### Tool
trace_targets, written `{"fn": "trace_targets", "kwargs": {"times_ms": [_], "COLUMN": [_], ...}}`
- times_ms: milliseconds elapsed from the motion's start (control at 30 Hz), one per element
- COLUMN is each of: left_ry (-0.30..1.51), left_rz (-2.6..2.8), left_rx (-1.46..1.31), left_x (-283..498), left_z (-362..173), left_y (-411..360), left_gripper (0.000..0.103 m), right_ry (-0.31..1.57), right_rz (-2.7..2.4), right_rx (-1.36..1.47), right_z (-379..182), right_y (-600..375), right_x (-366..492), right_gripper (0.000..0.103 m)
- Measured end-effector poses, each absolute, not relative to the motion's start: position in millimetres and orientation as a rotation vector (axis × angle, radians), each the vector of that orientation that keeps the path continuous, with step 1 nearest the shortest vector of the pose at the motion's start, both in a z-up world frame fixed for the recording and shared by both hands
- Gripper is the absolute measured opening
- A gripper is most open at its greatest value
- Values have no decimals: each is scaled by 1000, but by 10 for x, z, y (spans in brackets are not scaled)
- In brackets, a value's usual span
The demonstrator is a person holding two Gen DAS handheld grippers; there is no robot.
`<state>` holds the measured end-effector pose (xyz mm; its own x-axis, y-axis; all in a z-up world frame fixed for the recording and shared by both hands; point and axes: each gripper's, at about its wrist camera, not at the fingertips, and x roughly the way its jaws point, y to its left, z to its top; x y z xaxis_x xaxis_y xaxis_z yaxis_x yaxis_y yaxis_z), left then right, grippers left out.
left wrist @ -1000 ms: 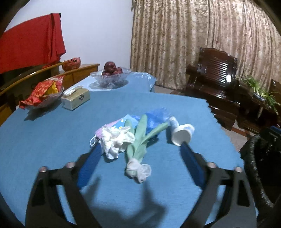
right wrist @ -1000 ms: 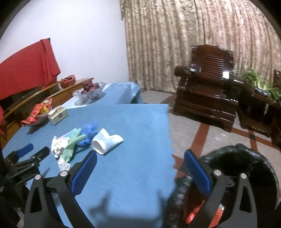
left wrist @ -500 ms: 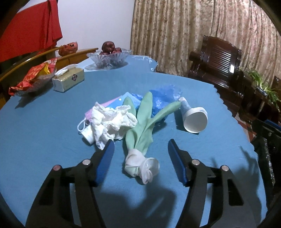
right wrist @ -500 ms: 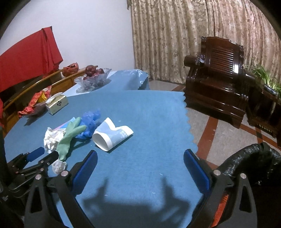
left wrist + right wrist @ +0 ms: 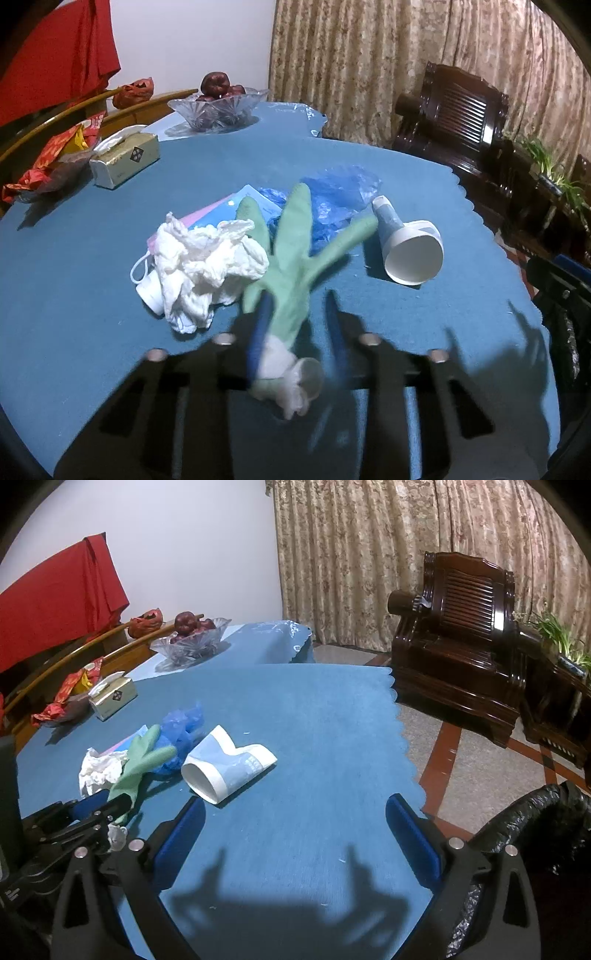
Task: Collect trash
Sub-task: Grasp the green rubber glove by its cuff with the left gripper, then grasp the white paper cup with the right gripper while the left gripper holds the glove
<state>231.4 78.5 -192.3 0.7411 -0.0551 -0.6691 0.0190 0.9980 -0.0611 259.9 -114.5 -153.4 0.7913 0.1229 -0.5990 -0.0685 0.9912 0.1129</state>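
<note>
Glove, green, lies on my table amid the trash, its wrist between the pads of my left claw, whose jaws are closing on it; whether the pads press yet I cannot tell. Tissue sits just left of it, cup to the right. My right claw hangs open over bare cloth, cup just beyond its left finger.
</note>
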Motion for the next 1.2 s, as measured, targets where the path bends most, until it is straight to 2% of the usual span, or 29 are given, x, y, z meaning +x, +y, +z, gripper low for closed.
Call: {"fn": "trace_targets", "kwargs": {"times_ms": [33, 333, 433, 800, 900, 967, 1200], "left_ry": [732, 681, 665, 680, 697, 712, 763], "left_rz": [-42, -60, -67, -131, -148, -146, -133], "left_rx": [-54, -118, -129, -148, -151, -141, -109], "left_x": [2301, 2183, 2212, 2312, 2248, 2232, 2374], "left_z": [-1910, -1737, -1674, -1680, -1748, -1820, -1973], "left_y": [784, 872, 912, 1030, 1013, 968, 839], "left_gripper": [13, 8, 1, 1, 9, 28, 30], "right_ry": [650, 647, 648, 690, 695, 701, 707], "right_rz": [104, 116, 124, 155, 138, 123, 115], "right_rx": [89, 90, 95, 96, 93, 98, 95], "right_z": [-1534, -1521, -1528, -1697, -1703, -1715, -1746], "right_y": [-1145, -1059, -984, -649, -705, -777, -833], "right_x": [2603, 2714, 2779, 3105, 3080, 3060, 3076], "right_gripper": [96, 96, 96, 95, 95, 95, 95]}}
